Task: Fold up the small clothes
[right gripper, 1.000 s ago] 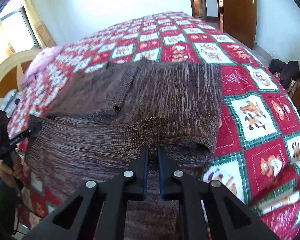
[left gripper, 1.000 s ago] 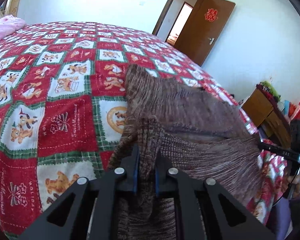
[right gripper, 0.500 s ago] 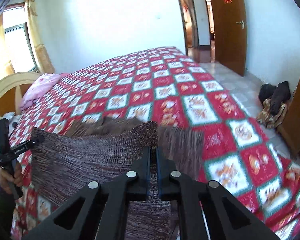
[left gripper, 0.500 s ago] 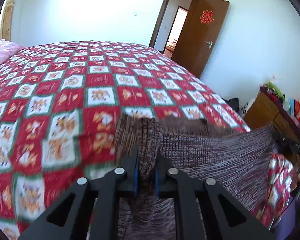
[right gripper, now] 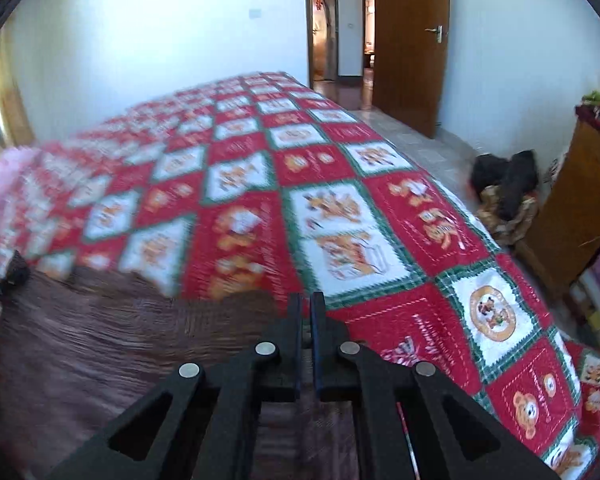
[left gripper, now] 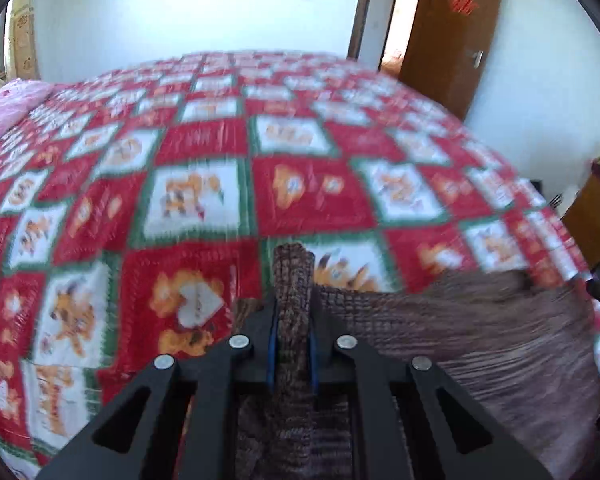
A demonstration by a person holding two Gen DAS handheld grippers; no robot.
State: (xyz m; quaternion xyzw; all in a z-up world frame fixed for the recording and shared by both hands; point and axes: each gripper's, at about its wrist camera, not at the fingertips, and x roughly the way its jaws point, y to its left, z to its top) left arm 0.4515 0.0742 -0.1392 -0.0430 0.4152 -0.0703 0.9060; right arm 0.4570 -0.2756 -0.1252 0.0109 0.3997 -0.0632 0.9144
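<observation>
A brown knit sweater (left gripper: 460, 328) hangs stretched between my two grippers over the near edge of the bed's red and white checked quilt (left gripper: 308, 192). My left gripper (left gripper: 293, 312) pinches a bunched ribbed corner that sticks up past its fingertips; its jaws are opening slightly with the fabric still between the pads. My right gripper (right gripper: 306, 308) is shut on the sweater's (right gripper: 120, 332) other corner, where only a thin edge shows at the fingers. The left gripper's far end (right gripper: 8, 280) shows at the left edge of the right wrist view.
A pink pillow (left gripper: 12, 104) lies at the head of the bed. An open brown door (right gripper: 412, 48) stands past the foot. A wooden cabinet (right gripper: 572, 200) and dark bags (right gripper: 504, 184) on the floor are at the right.
Both grippers drew the sweater back off the quilt toward the near edge. It lay spread over the bed a second ago; now only its top edge shows and much more quilt is uncovered.
</observation>
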